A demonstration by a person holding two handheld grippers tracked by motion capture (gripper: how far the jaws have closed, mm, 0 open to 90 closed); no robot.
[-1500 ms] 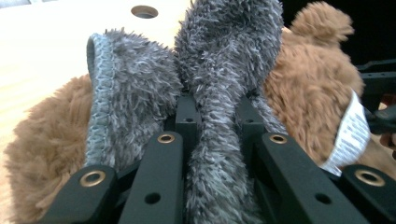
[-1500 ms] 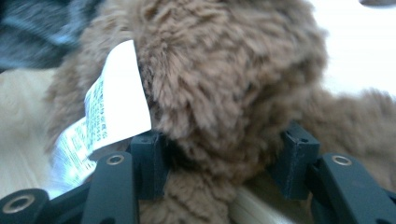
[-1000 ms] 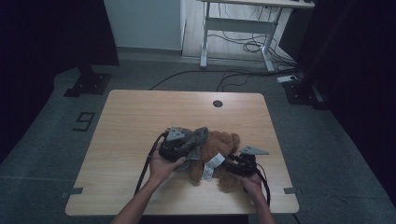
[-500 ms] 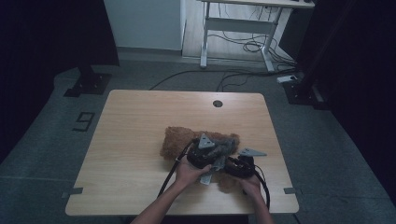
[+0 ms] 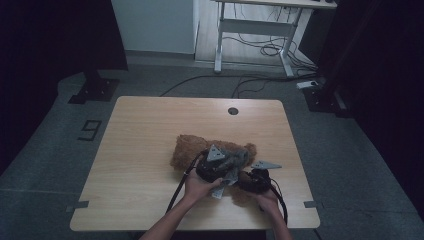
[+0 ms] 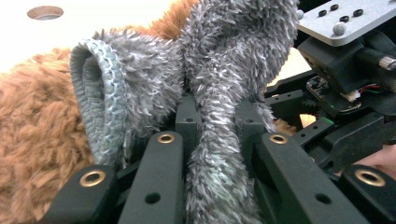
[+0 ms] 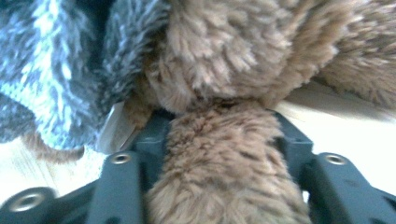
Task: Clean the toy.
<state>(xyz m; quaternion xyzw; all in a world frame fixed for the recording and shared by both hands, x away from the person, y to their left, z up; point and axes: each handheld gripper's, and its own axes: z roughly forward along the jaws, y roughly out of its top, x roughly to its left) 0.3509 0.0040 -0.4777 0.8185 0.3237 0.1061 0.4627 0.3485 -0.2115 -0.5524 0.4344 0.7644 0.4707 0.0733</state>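
Brown plush toy (image 5: 186,150) lying on the wooden surface (image 5: 140,125), near its front edge, with a grey fuzzy garment (image 6: 219,70) bunched over it. Left gripper (image 5: 216,172), now shifted rightward from the toy's left side, pinches the garment; right gripper (image 5: 254,181) pinches a brown limb (image 7: 224,158). Judged: dressing underway.

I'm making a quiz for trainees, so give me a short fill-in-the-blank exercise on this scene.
The left gripper is shut on a fuzzy ____ knitted garment. The right gripper is shut on a limb of the ____ plush toy. The toy lies on a light ____ table.

Missing words: grey; brown; wooden
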